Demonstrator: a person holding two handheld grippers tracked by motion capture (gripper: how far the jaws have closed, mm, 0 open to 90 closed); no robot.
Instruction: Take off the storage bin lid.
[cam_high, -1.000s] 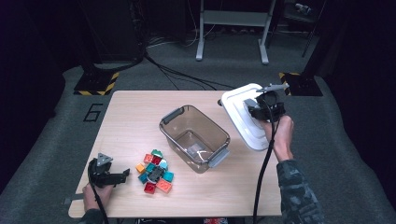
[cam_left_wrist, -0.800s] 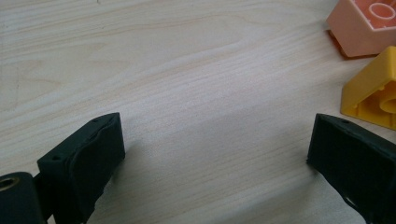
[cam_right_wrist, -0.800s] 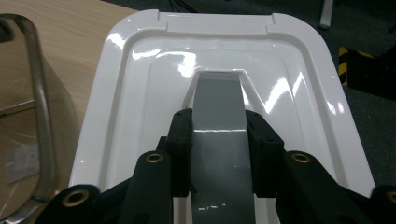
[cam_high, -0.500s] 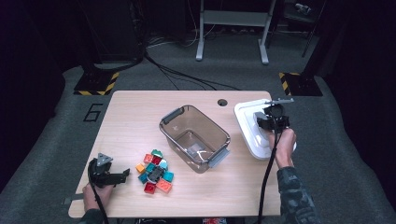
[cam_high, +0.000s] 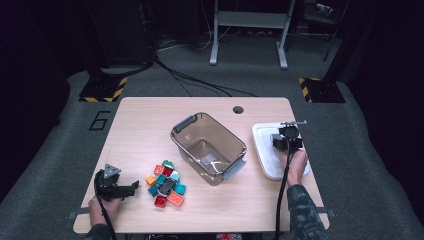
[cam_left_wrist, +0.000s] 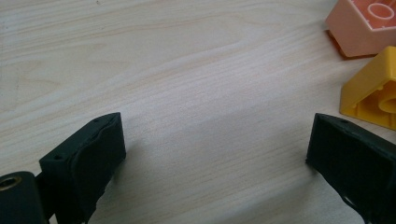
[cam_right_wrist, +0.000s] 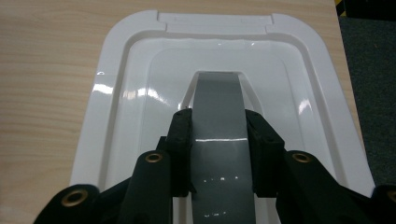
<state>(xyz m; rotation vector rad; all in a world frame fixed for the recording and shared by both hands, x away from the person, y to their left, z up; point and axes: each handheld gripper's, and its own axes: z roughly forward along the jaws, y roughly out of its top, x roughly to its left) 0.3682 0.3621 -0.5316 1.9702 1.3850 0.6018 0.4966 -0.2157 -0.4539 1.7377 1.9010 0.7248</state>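
Note:
A white lid with a grey handle lies at the table's right edge. My right gripper is shut on that handle, one jaw on each side; from above, the right gripper sits over the lid's middle. A clear brown bin stands open in the middle of the table, lying diagonally. A pile of several coloured bricks lies to its front left. My left gripper rests low at the front left, open, its jaws pointing at the pile. Between the left gripper jaws is bare wood.
A yellow brick and a pink-orange brick lie just past my left gripper's right jaw. The wooden table has a round hole near its far edge. Dark floor, cables and stands surround the table.
My right hand has come down and toward the near side with the lid, which now sits low at the table's right edge. The left gripper has stayed put.

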